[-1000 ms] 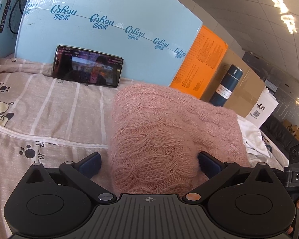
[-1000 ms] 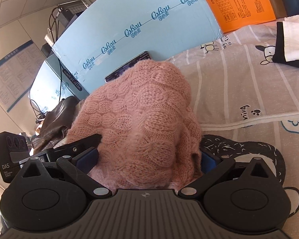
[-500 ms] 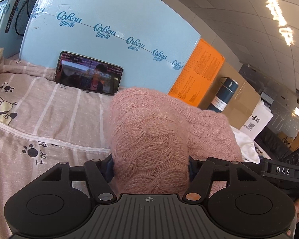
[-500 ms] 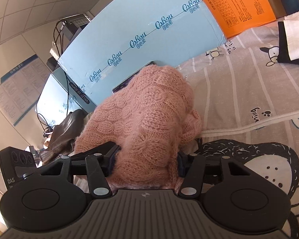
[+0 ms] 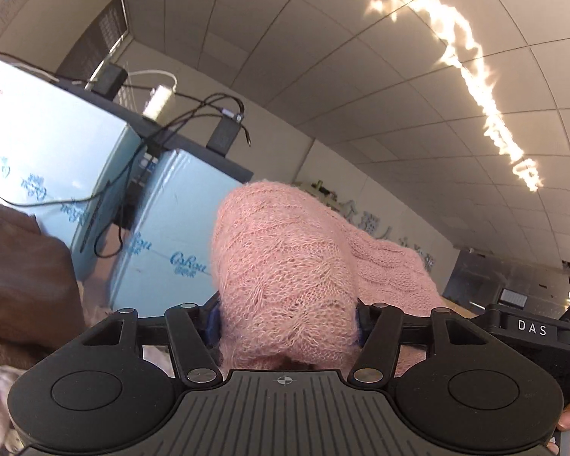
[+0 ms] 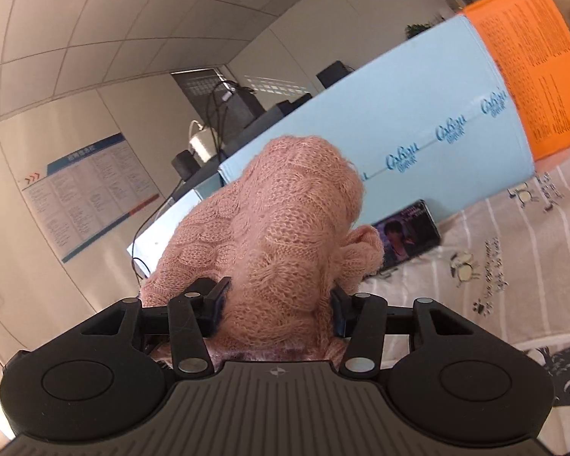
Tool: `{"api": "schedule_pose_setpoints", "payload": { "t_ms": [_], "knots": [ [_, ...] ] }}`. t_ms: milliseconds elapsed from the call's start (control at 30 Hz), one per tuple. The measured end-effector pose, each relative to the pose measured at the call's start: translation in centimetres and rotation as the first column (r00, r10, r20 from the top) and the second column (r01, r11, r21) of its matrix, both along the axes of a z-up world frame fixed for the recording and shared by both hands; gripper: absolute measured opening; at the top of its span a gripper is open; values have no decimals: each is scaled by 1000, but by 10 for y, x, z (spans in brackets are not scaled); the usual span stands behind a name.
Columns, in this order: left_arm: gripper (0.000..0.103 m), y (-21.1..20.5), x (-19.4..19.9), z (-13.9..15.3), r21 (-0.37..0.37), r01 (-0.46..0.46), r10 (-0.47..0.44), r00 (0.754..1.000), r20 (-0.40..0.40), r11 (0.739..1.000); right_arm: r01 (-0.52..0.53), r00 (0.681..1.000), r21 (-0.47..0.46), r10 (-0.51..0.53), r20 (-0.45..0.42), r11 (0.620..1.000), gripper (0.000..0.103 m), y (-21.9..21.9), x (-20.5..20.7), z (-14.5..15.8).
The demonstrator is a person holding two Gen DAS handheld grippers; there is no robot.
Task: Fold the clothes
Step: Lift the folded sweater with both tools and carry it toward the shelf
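1. Left hand-held gripper (image 5: 287, 326): a second ago its jaws stood wide on either side of the pink knitted sweater (image 5: 285, 266); now they are seen pressed into the knit and are closing further, a thick wad of it caught between them.
2. Right hand-held gripper (image 6: 275, 309): the same change is noted. Its jaws, wide apart a second ago, are now closing on another bunch of the sweater (image 6: 281, 228), gripped between the pads.
3. Where the sweater lay on the striped bedsheet (image 6: 513, 266) before, it is now carried clear above it, held up at two points. From the left wrist, ceiling panels have replaced the sheet behind the sweater; the view has swung upward.
4. The phone (image 6: 406, 231) is seen just right of the sweater, propped against the blue box (image 6: 418, 125) behind it, as before.
5. Judgement: the grasp is done and a lift is under way, likely to shake out or reposition the garment. No fold is yet visible.
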State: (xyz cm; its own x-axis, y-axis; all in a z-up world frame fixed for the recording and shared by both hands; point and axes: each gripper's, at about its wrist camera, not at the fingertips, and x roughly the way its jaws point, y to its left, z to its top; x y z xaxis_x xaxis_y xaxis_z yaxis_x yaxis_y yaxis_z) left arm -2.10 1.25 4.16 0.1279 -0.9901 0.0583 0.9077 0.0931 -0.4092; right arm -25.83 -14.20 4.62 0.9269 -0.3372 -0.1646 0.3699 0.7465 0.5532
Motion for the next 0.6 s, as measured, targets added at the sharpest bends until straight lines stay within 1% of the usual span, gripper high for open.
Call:
{"api": "schedule_pose_setpoints", "payload": {
  "t_ms": [67,133,200,267,333,400,467,500,567,600],
  "knots": [
    [58,13,15,13,-40,-62,63,997,38,997,-34,999,-65,36,18,997,47,8,21,12],
    [58,22,31,21,-68,-125,130,989,67,990,-71,997,-128,75,31,989,47,16,50,23],
    [57,28,46,27,-93,-189,199,975,101,978,-91,995,-148,97,35,985,47,19,78,29],
    [57,35,64,29,-120,-250,263,958,115,961,-106,993,-155,113,39,982,47,20,108,35],
    [57,39,81,25,-143,-314,329,939,102,939,-117,991,-160,126,45,980,47,21,140,38],
    [57,47,98,13,-156,-371,383,922,56,915,-131,989,-166,139,41,978,47,22,172,39],
    [57,51,112,0,-133,-425,432,902,23,895,-151,987,-170,157,25,974,47,25,204,34],
    [57,53,118,-5,-127,-448,454,891,21,885,-162,986,-174,167,14,971,47,26,219,30],
    [57,51,124,-13,-100,-506,513,857,53,857,-181,983,-187,184,1,966,47,29,245,21],
    [57,51,127,-15,-83,-515,519,854,42,853,-192,981,-196,195,-4,962,47,30,257,16]
  ]
}}
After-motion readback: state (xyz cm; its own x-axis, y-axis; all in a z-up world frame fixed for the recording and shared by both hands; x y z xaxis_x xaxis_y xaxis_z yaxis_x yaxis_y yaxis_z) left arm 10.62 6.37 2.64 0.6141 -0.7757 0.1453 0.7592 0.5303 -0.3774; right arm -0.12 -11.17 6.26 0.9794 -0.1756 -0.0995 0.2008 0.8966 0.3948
